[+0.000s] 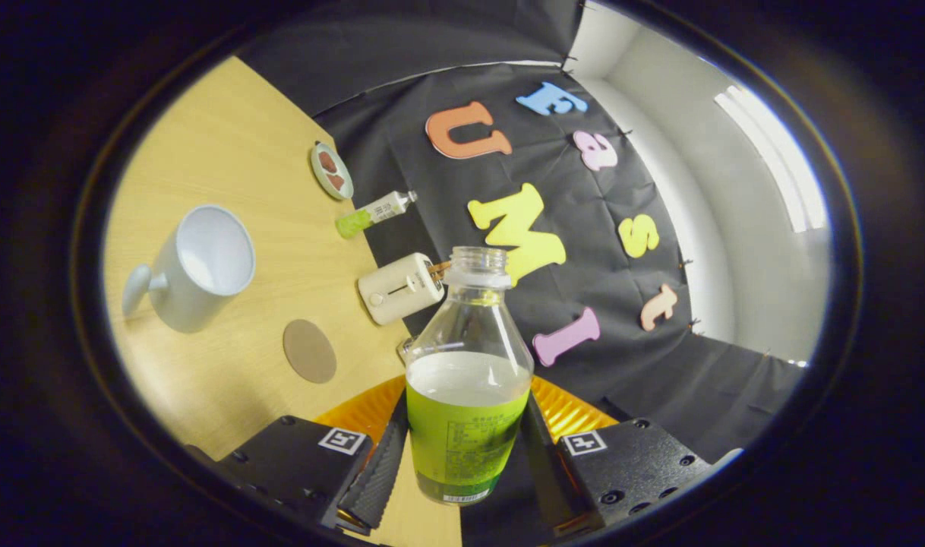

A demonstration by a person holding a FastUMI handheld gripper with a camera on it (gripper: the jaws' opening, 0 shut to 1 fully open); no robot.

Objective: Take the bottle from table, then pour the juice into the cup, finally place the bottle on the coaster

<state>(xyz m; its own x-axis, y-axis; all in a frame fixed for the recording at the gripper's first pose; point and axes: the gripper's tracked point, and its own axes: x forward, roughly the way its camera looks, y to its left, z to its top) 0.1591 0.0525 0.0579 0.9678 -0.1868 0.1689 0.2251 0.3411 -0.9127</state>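
— One tabletop (227, 129), tilted in view; its far edge meets the booth's cloth wall. What's on it, biggest down?

— One cup (197, 270), upright and open, with bare wood all round it. One toaster (400, 287) at the far edge by the cloth. One round coaster (309, 350) flat between cup and toaster, apart from both, nearer the gripper (462, 463).

— And the bottle (468, 380)?

— One, uncapped, about half full of green juice, clamped low on its body between both fingers (377, 471), off the wood.

— Small things?

— One small dish (331, 171) and one little green-ended tube (373, 213), both along the far edge, well beyond the cup.
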